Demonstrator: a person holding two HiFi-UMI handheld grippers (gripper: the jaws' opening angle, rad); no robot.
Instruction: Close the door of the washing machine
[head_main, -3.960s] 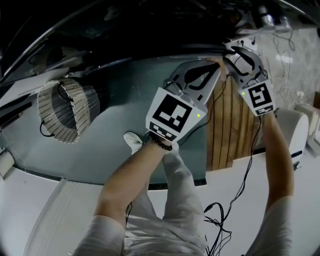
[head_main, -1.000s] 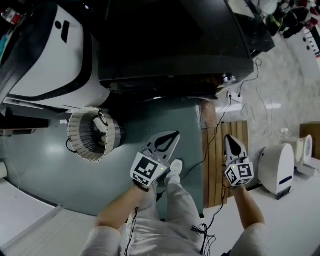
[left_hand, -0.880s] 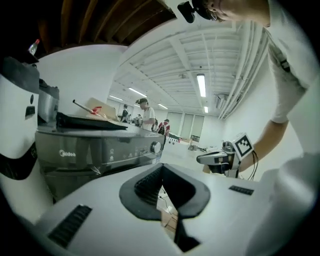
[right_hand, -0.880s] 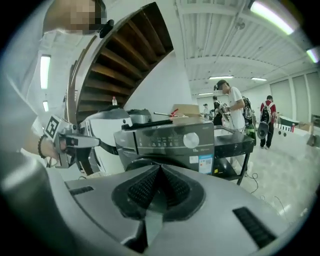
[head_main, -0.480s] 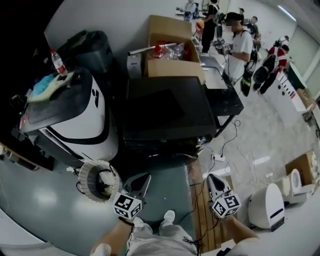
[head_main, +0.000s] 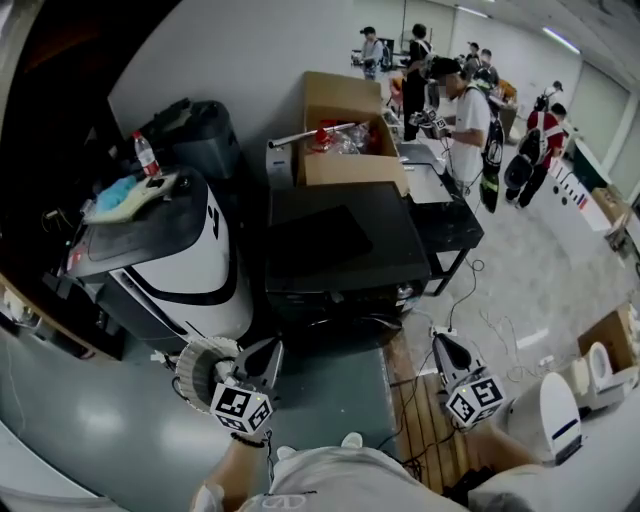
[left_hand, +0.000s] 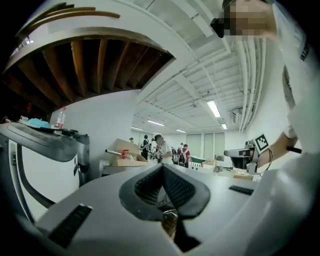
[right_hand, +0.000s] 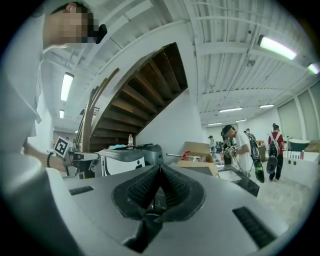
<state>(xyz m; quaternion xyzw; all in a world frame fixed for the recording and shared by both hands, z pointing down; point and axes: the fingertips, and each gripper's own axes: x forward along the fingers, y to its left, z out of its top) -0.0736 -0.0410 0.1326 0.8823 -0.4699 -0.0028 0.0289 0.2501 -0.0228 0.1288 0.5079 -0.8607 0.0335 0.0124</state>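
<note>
Head view: left gripper (head_main: 268, 352) and right gripper (head_main: 441, 343) both pinched closed, empty, near the black washing machine (head_main: 345, 250) ahead; its door is hidden from above. Gripper cubes carry square black-white codes.

Head view steeply down over left claw (head_main: 268, 350), right claw (head_main: 441, 342); claw views level (shared cardboard box (head_main: 350, 165)).
</note>
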